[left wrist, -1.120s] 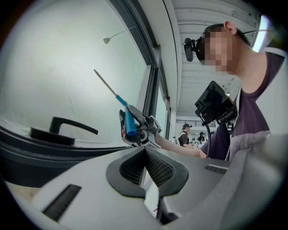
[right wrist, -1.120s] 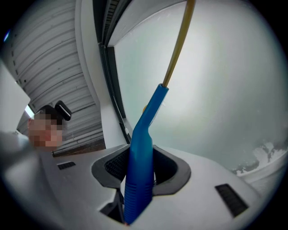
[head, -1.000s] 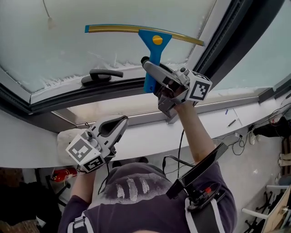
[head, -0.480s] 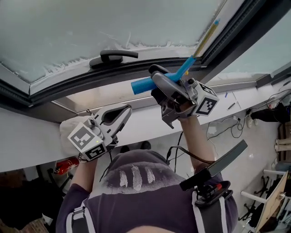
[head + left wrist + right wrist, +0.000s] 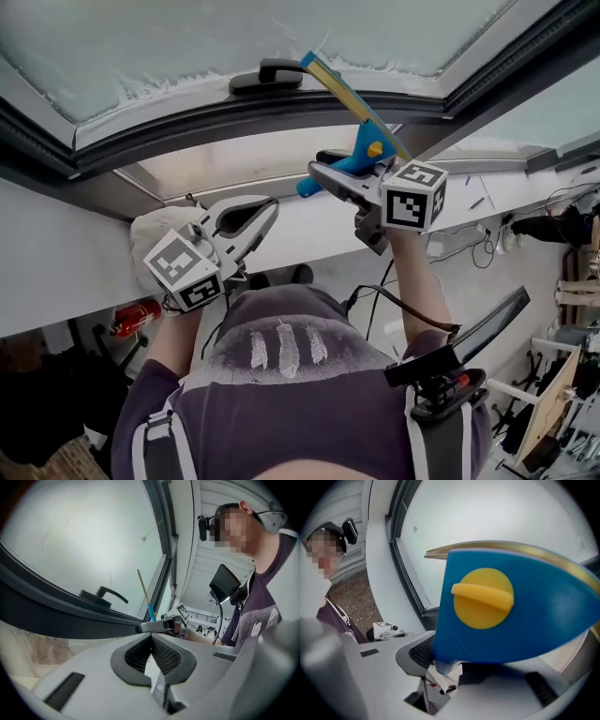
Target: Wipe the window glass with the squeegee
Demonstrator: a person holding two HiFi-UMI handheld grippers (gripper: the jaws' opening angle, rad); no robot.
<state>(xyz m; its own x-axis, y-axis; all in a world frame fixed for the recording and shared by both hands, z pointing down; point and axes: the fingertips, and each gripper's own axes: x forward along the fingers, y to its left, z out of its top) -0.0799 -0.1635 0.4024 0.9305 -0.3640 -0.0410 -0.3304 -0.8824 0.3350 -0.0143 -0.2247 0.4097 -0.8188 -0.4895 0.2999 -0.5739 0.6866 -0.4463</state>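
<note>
The squeegee [image 5: 354, 161] has a blue handle, a yellow knob and a brass-coloured blade. My right gripper [image 5: 323, 173] is shut on its handle, below the window glass [image 5: 187, 37] and in front of the dark frame. The blade slants up and left, its tip near the black window handle [image 5: 272, 73]. The squeegee's blue head [image 5: 525, 620] fills the right gripper view above the right gripper [image 5: 443, 665]. My left gripper [image 5: 269, 210] is shut with nothing in it, level over the sill. In the left gripper view its jaws [image 5: 151, 637] meet, with the squeegee [image 5: 151, 612] beyond.
A white sill [image 5: 66, 272] runs under the dark window frame [image 5: 234, 117]. A pale cloth-like bundle [image 5: 152, 232] lies behind the left gripper. A red extinguisher [image 5: 136, 319] stands below the sill. Cables [image 5: 469, 248] and furniture are on the floor at right.
My right gripper has come down off the glass with the squeegee, and the blade has swung from lying across the pane to slanting up-left. The left gripper has shifted slightly right.
</note>
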